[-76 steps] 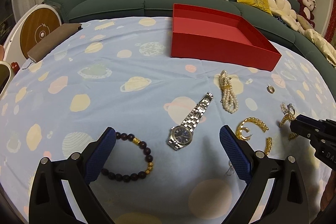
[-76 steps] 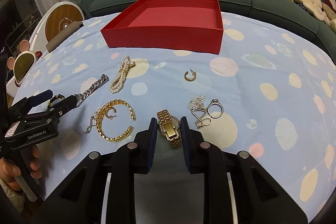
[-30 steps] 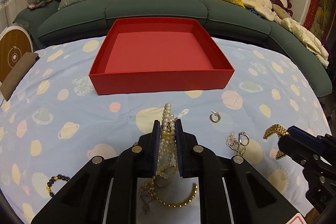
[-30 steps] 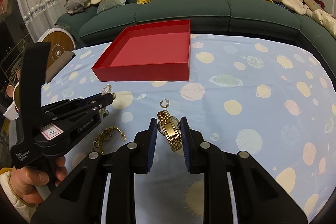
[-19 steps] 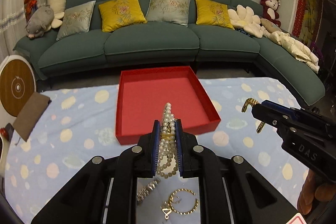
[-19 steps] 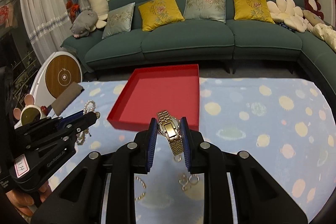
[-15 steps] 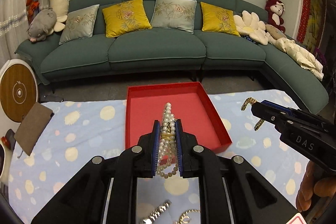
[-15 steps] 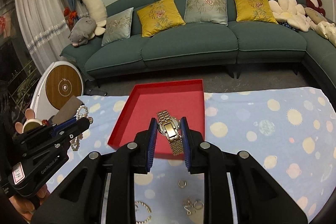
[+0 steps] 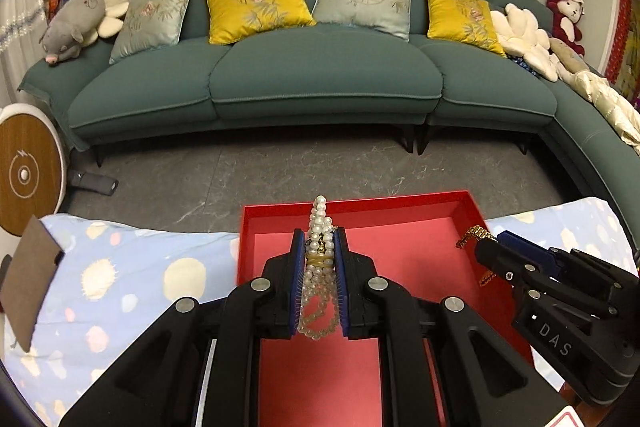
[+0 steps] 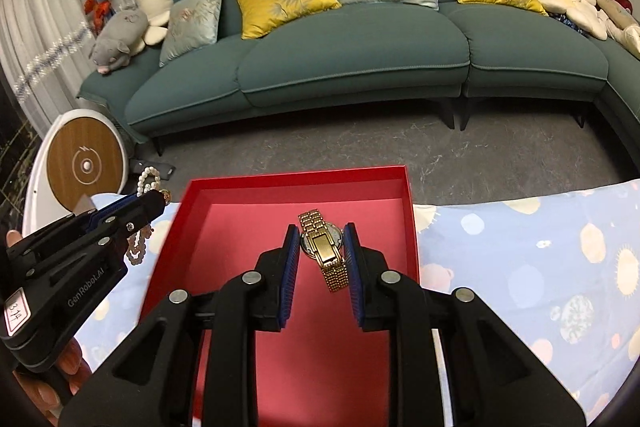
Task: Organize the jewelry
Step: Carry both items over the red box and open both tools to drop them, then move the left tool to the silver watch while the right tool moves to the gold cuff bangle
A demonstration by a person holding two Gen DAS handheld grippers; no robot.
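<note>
My left gripper (image 9: 319, 247) is shut on a white pearl bracelet (image 9: 319, 267) and holds it above the open red box (image 9: 400, 227). The pearls hang down between the fingers. My right gripper (image 10: 322, 241) is shut on a gold watch (image 10: 323, 247), also above the red box (image 10: 240, 227). In the left wrist view the right gripper (image 9: 494, 247) comes in from the right with the gold strap (image 9: 472, 234) sticking out. In the right wrist view the left gripper (image 10: 154, 205) sits at the box's left side with pearls (image 10: 146, 181) showing.
The box stands on a light blue tablecloth (image 9: 120, 279) with planet prints. A brown pouch (image 9: 28, 279) lies at the table's left edge. Beyond the table are a grey floor, a round wooden-faced device (image 10: 86, 163) and a green sofa (image 9: 312, 75) with cushions.
Both grippers have moved forward over the red box, each still holding its piece. The box now fills the lower part of both views; the other jewelry has dropped out of sight.
</note>
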